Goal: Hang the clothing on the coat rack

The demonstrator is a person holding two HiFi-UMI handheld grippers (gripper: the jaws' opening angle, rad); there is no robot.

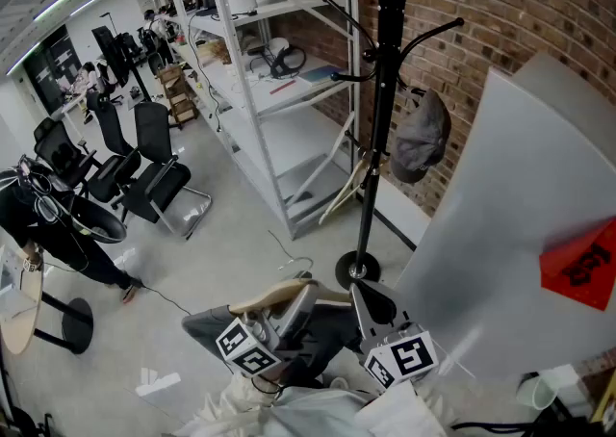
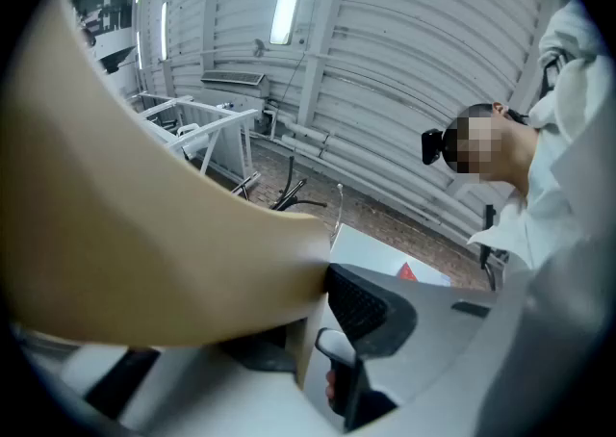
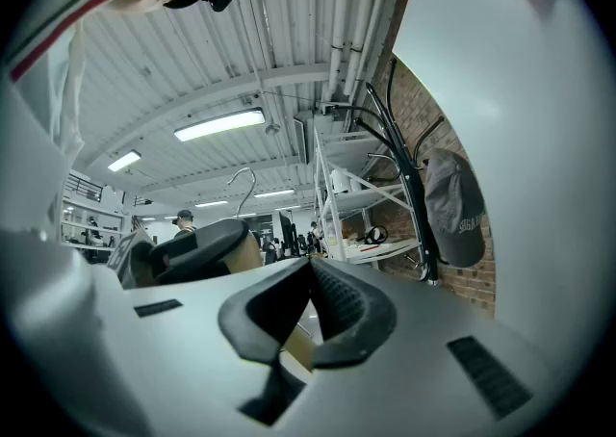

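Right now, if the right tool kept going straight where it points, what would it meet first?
Probably the white shelf, though the coat rack just beside it may be nearer; depth is unclear.

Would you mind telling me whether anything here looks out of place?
A spare pale wooden hanger leans on the floor against the white metal shelving, beside the black coat rack, rather than hanging up. Nothing else stands out.

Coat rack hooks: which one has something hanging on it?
The low hook on the brick-wall side of the coat rack: a grey cap hangs there. The other hooks in view are bare.
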